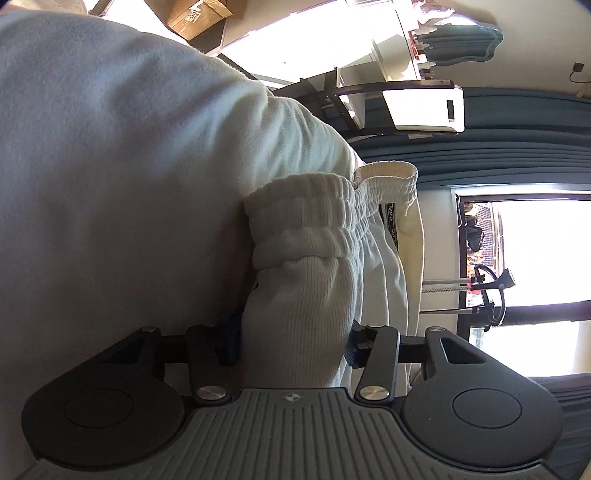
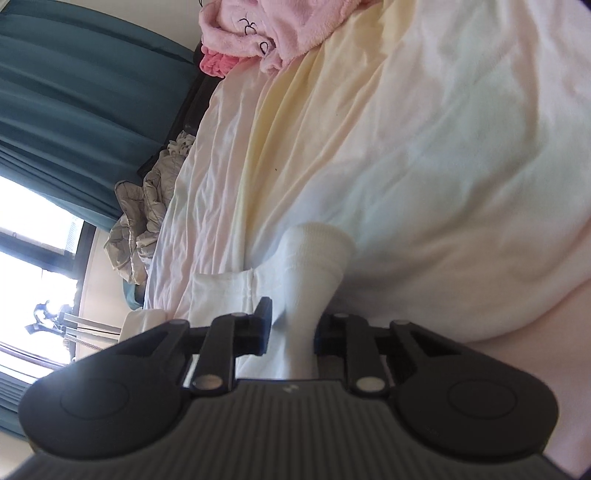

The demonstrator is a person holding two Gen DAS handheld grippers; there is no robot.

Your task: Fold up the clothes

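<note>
In the left wrist view my left gripper (image 1: 293, 341) is shut on a thick bunch of cream-white knit trousers (image 1: 310, 280), just below their gathered elastic waistband (image 1: 332, 206). The rest of the garment fills the left of that view (image 1: 129, 166). In the right wrist view my right gripper (image 2: 291, 328) is shut on a white ribbed cuff (image 2: 314, 258) of the same pale clothing, which rises between the fingers. Both views are rolled sideways. The fingertips are hidden in the cloth.
A bed with a cream and pale pink sheet (image 2: 406, 147) lies under the right gripper. A pink fleece garment (image 2: 251, 33) and a grey crumpled garment (image 2: 144, 218) lie at its far edge. Teal curtains (image 2: 74, 110), a window (image 1: 535, 251) and a cardboard box (image 1: 199, 16) stand around.
</note>
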